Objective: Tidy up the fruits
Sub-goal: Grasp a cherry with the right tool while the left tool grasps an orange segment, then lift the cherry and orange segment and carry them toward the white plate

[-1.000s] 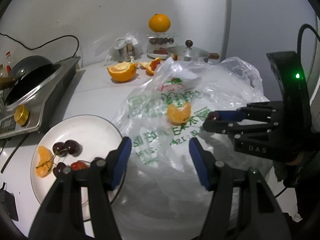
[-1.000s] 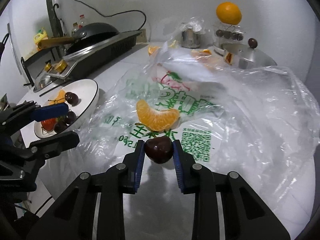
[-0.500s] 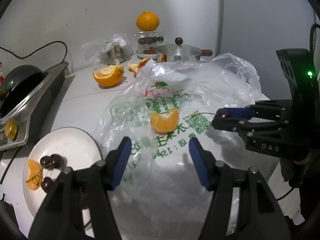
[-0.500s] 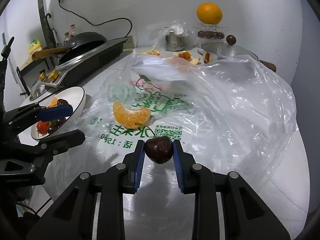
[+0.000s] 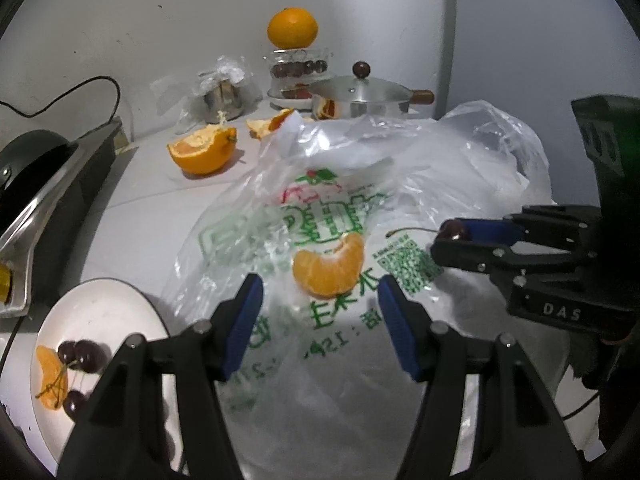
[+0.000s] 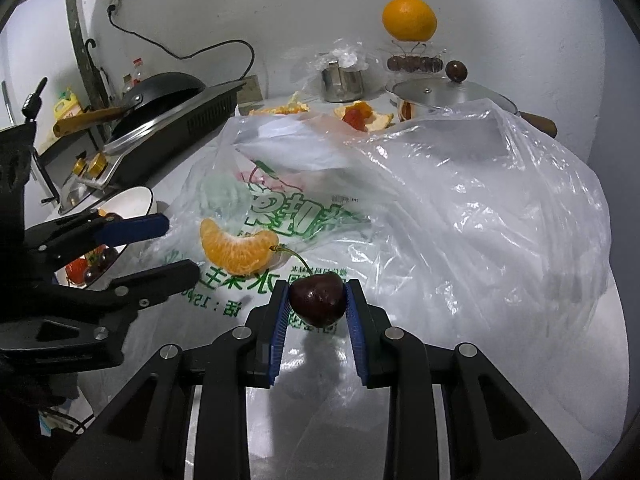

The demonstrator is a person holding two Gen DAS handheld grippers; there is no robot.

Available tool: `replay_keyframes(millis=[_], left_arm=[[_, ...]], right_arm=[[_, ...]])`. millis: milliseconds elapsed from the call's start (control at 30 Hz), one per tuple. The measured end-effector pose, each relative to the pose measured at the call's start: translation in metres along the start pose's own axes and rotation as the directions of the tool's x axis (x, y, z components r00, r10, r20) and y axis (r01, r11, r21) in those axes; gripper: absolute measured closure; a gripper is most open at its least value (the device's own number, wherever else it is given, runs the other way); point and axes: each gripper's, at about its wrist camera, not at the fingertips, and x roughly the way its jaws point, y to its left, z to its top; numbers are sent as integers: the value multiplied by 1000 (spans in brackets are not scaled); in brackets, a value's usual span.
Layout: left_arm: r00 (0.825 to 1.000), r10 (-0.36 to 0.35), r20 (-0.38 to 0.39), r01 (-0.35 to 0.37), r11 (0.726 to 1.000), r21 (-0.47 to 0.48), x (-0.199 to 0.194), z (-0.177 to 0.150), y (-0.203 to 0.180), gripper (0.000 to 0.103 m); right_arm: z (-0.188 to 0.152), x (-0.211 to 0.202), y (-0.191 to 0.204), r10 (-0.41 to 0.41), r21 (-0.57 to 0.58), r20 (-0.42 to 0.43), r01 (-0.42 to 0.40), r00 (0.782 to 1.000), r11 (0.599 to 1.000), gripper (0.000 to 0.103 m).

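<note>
A dark red cherry [image 6: 317, 299] with a thin stem sits clamped between the blue pads of my right gripper [image 6: 317, 306], held above a crumpled clear plastic bag [image 6: 420, 216]. The same cherry [image 5: 454, 231] shows at the tip of that gripper [image 5: 456, 236] in the left wrist view. An orange segment [image 5: 329, 266] lies on the bag's green print, just beyond my left gripper [image 5: 320, 300], which is open with nothing between its fingers. A white plate [image 5: 104, 312] at lower left holds cherries [image 5: 82, 354] and another orange segment [image 5: 47, 372].
A cut orange half [image 5: 202, 150] and peel pieces [image 5: 268, 122] lie further back. Behind them stand a lidded steel pot [image 5: 360, 98], a steel cup [image 5: 223, 98] and a whole orange [image 5: 293, 27] on a clear box. A stove with a black pan [image 6: 160, 98] lines the left side.
Both views have slid right across the bag: the plate has drifted to the lower left and the orange segment now lies between my left fingers' line. The cherry stays gripped.
</note>
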Motion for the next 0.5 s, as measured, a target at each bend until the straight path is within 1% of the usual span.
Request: replay_keyframes(millis=[367, 500], left_arm=[[999, 2, -49, -1, 1000, 13, 35, 10, -3, 42], [998, -14, -54, 15, 1000, 22, 40, 12, -5, 42]], right_arm=[[3, 5, -11, 8, 25, 3, -8, 1000, 1000, 73], [3, 6, -13, 10, 33, 5, -10, 1000, 999, 73]])
